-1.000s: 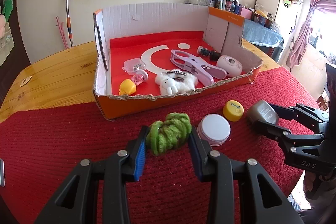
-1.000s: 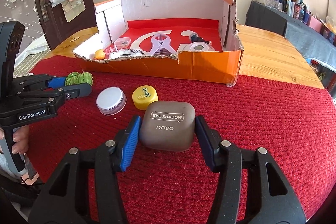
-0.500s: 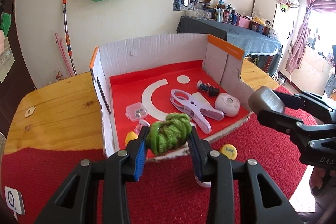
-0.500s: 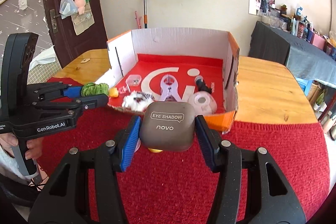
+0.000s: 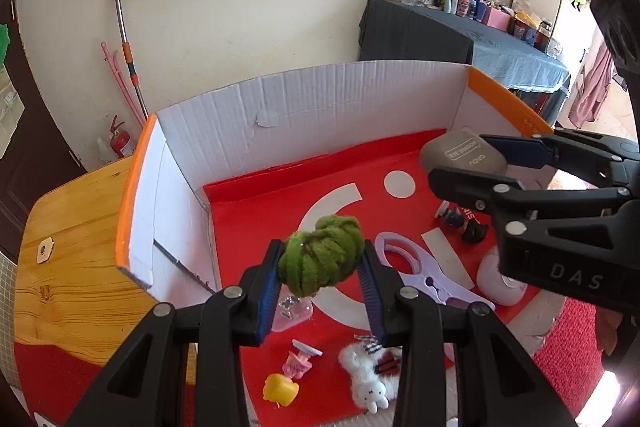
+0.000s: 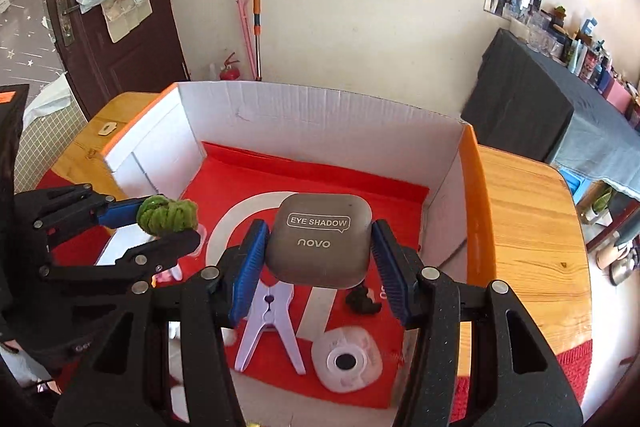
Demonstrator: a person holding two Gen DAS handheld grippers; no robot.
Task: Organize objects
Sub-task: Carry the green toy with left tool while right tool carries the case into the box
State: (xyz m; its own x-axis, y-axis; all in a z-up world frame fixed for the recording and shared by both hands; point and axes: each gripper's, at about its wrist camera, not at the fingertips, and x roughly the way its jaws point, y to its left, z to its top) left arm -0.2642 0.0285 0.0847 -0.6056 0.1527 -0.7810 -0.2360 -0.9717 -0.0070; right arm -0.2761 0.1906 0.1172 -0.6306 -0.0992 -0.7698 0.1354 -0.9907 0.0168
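Left wrist view: left gripper (image 5: pixel 320 283) pinching green yarn ball (image 5: pixel 322 255) above cardboard box (image 5: pixel 320 99), not yet released; clothespin (image 5: pixel 420 275), yellow toy (image 5: pixel 280 390), plush bunny (image 5: pixel 370 383) already inside.

Right wrist view: right gripper (image 6: pixel 318 263) clamped on eye shadow case (image 6: pixel 319 239) over box floor, likewise undropped. Near box edge hidden behind grippers; anything left on red cloth (image 6: pixel 576 363) cut off.

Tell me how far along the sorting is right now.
Done: the purple clip, plush bunny and yellow toy already lie in the cardboard box. In hand: the left gripper holds the green yarn ball, the right gripper the eye shadow case, both above the box. Left: releasing them inside.
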